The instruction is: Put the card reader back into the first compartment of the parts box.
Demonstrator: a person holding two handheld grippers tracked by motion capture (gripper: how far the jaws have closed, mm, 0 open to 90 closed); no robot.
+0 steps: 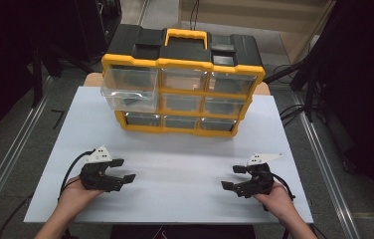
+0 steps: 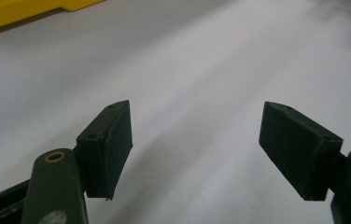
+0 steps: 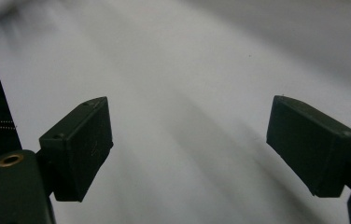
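A yellow and black drawer organizer with clear drawers stands at the back of the white table. Its top left drawer is pulled out toward me. A black piece lies in that drawer. My left gripper rests low over the table at the front left, open and empty. My right gripper sits at the front right, open and empty too. In the left gripper view the jaws stand wide apart over bare white table, with the organizer's yellow base at the top left. In the right gripper view the gripper also spans bare table.
Metal rails run along both sides of the table. Cables lie on the floor at the right. Dark equipment stands around the table's far corners.
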